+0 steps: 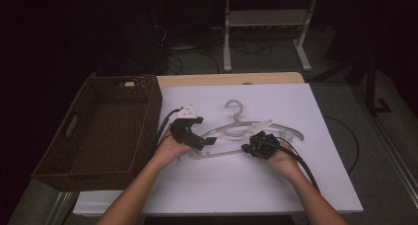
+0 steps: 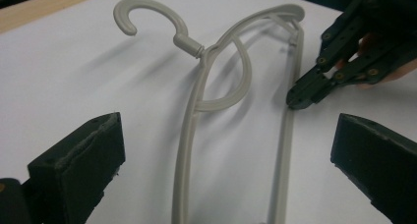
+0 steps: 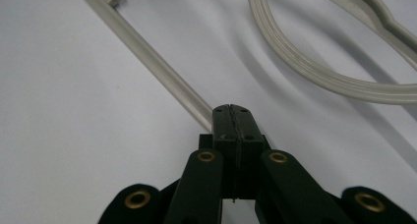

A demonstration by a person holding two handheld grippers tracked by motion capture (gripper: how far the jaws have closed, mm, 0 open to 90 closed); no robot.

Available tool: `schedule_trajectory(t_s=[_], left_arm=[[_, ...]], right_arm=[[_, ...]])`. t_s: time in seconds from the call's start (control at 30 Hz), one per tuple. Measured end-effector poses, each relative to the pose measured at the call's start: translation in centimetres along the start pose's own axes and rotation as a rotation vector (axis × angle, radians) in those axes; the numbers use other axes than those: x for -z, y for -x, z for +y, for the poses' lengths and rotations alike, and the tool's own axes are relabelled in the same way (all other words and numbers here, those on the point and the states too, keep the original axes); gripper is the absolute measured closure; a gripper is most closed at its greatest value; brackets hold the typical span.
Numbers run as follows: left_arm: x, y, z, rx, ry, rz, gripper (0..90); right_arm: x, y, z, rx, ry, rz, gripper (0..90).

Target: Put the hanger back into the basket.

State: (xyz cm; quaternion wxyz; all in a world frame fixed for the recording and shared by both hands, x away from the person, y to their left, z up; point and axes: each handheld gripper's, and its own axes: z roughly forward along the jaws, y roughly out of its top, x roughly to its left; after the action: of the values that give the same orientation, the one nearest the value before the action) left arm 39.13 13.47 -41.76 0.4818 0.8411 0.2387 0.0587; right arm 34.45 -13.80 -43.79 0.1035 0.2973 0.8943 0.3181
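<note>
A pale grey plastic hanger [image 1: 224, 130] lies flat on the white table top [image 1: 276, 185], its hook pointing away from me. My left gripper [image 1: 207, 142] hovers at the hanger's left end, jaws wide open. In the left gripper view the hanger [image 2: 192, 116] runs up between those open jaws [image 2: 231, 135], untouched by either pad. My right gripper [image 1: 245, 147] is shut, and its tips rest on the hanger's straight bottom bar. In the right gripper view the bar [image 3: 147, 52] disappears under the closed tips [image 3: 231, 113]. The left gripper view shows the right gripper [image 2: 297, 96] touching that bar.
A dark woven basket [image 1: 153, 111] stands empty at the table's left side, close to my left hand. Each gripper trails a black cable across the table. A white metal frame [image 1: 266, 18] stands on the floor beyond the far edge.
</note>
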Motion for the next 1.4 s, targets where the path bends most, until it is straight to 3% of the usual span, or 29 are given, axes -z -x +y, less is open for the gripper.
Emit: schedule_trajectory(t_s=[0.23,0.47,0.57,0.77,0.8,0.83,1.3,1.4], left_arm=[[-1.8,-1.2,0.1,0.017,-0.060,0.016,6.5],[-3.3,-2.2,0.4,-0.024,-0.155,0.034,24.5],[-3.8,-2.1,0.5,-0.025,-0.175,0.030,36.3],[-4.8,-2.1,0.5,-0.048,-0.213,0.022,50.1],[-4.9,-2.0,0.5,-0.036,-0.210,0.016,52.6],[-5.0,-2.1,0.5,-0.056,-0.224,0.019,55.0],[-5.6,-1.9,1.0,-0.077,-0.247,0.002,78.8],[-5.6,-1.8,1.0,-0.087,-0.248,0.006,80.1]], right_arm=[[0.0,0.0,0.0,0.002,0.001,0.000,89.6],[0.0,0.0,0.0,0.001,0.001,0.003,89.6],[0.0,0.1,0.0,0.001,0.001,0.004,89.6],[0.0,0.1,0.0,0.002,0.002,0.004,89.6],[0.0,0.1,0.0,0.002,0.001,0.005,89.6],[0.0,0.1,0.0,0.002,0.002,0.004,89.6],[0.0,0.1,0.0,0.002,0.003,0.005,89.6],[0.0,0.1,0.0,0.002,0.003,0.006,89.6]])
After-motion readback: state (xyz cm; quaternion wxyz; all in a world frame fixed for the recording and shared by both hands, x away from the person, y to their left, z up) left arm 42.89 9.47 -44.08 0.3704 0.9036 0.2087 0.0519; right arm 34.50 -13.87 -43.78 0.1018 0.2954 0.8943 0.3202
